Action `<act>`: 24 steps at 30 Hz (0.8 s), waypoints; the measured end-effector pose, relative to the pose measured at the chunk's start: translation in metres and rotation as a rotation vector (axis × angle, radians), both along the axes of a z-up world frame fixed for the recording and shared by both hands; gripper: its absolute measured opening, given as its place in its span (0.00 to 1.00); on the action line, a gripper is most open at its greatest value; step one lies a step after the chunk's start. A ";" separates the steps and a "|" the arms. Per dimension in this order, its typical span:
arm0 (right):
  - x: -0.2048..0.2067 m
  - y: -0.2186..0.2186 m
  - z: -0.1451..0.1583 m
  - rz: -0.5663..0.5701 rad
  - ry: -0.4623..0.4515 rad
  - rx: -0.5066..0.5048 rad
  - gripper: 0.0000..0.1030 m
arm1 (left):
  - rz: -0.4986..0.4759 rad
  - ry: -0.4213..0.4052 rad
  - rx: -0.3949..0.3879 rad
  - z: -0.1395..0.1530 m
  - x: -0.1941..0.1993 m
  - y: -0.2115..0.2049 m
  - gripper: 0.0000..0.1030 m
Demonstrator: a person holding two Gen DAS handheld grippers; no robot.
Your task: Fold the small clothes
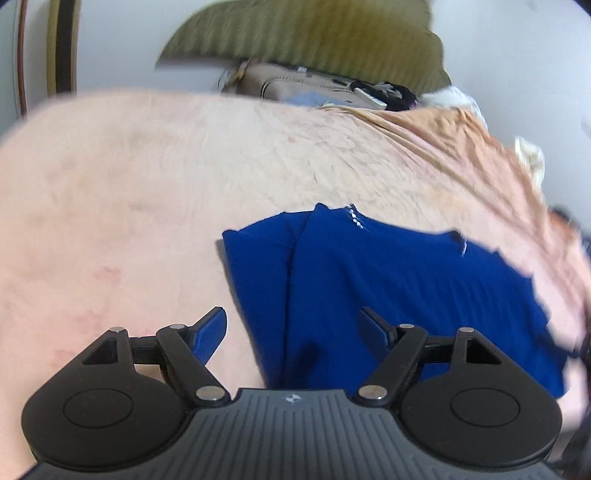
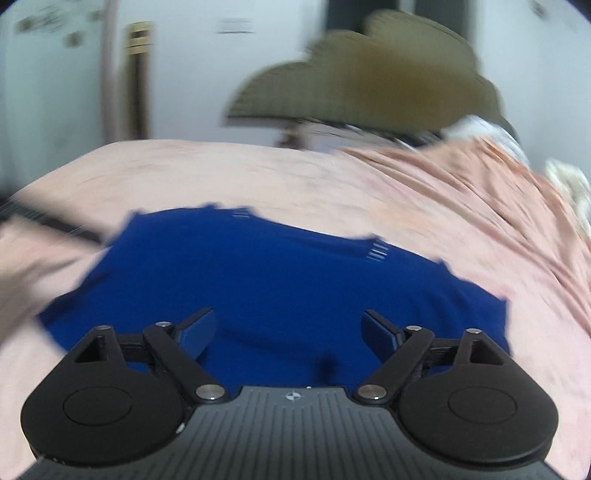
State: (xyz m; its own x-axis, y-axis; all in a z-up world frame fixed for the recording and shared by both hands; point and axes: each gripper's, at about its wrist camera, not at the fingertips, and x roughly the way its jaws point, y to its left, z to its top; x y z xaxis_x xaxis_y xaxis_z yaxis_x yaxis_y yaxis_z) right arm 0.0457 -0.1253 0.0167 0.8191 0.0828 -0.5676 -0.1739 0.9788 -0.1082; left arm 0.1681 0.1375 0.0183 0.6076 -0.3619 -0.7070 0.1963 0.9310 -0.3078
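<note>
Lying flat on the pink bedsheet [image 1: 129,177], the blue garment [image 1: 388,280] shows a lengthwise fold near its left edge in the left wrist view. The left gripper [image 1: 293,326] hangs over its near left part, jaws spread wide, nothing between them. The right gripper [image 2: 288,328] sits above the garment's near edge, jaws wide apart and empty too. An olive pillow [image 1: 314,33] and a beige bag [image 1: 295,85] rest at the far side.

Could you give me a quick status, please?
Left gripper open, empty. Right gripper open, empty. Blue garment partly folded on pink bedsheet. Nothing in the way.
</note>
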 end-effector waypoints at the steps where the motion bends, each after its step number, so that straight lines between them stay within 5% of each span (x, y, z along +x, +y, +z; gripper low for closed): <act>1: -0.004 0.010 0.000 0.032 -0.005 -0.019 0.89 | 0.006 0.042 -0.048 -0.005 0.010 0.007 0.76; 6: -0.031 0.065 -0.010 0.171 -0.006 -0.164 0.93 | 0.011 0.145 -0.184 -0.023 0.043 0.025 0.76; 12: -0.046 0.112 -0.038 0.273 0.004 -0.324 0.91 | -0.091 0.217 -0.328 -0.043 0.075 0.021 0.76; 19: -0.038 0.168 -0.056 0.285 -0.151 -0.518 0.90 | -0.135 0.215 -0.428 -0.053 0.113 0.008 0.81; 21: -0.030 0.183 -0.059 0.288 -0.186 -0.551 0.88 | -0.117 0.218 -0.473 -0.055 0.123 0.013 0.81; 24: -0.012 0.197 -0.062 0.296 -0.199 -0.547 0.70 | -0.059 0.220 -0.504 -0.054 0.131 0.020 0.80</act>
